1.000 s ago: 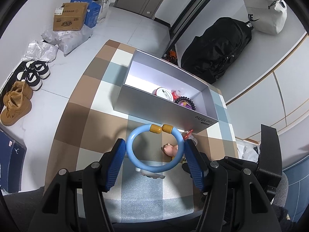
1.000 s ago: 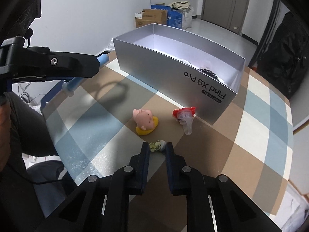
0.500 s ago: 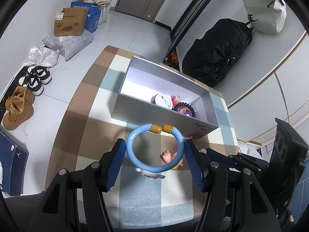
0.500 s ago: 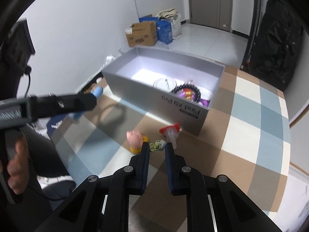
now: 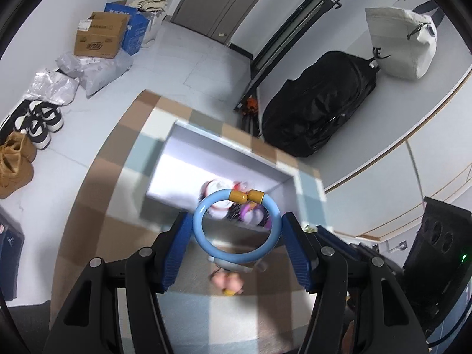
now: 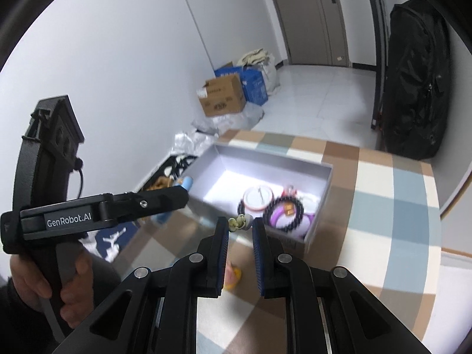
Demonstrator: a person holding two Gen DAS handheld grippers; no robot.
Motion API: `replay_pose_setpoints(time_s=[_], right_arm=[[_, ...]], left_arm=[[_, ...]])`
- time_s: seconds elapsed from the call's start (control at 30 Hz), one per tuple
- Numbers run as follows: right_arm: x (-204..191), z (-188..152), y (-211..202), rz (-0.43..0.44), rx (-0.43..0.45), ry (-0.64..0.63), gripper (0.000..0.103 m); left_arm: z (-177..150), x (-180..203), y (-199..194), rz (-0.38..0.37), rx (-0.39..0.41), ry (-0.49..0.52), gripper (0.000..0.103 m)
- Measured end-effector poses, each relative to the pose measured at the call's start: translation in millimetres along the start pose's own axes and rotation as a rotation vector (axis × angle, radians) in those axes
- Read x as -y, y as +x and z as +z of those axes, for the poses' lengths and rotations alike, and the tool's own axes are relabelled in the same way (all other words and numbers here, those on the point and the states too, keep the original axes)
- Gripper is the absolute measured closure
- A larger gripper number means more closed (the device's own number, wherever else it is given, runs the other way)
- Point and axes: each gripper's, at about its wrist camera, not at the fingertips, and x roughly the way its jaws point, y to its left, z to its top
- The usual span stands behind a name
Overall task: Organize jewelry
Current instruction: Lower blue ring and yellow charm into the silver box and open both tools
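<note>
One box (image 6: 321,203), two claws (image 5: 236,230) (image 6: 240,227)

Motion smears the box's contents (image 5: 236,206) in the left wrist view; we cannot name them. The pink figure (image 5: 225,283) near the counter's near edge is blurred, perhaps a pig.

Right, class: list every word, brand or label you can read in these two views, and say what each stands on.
"GenRobot.AI": on the left gripper, seen from the right wrist.
Print on the cardboard box: too blurred to read.
Print on the grey box front: blurred, unreadable.
Logo on the white bag: only partly visible.
</note>
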Motion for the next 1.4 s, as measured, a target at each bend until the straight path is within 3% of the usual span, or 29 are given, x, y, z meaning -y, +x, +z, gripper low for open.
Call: replay_pose_setpoints(time_s=[0.27,0.73,1.4], right_arm=[[19,21,5,-0.006,0.031,0.054,0.088],[57,43,32,0.008,-0.002,0.165,0.088],[73,43,45,0.063,-0.038,0.239,0.084]], left_arm=[[19,6,18,0.002,0.0,-0.006,0.045],[36,5,51,0.003,-0.05,-0.045,0.045],[38,2,68,0.018,-0.124,-0.086,0.045]])
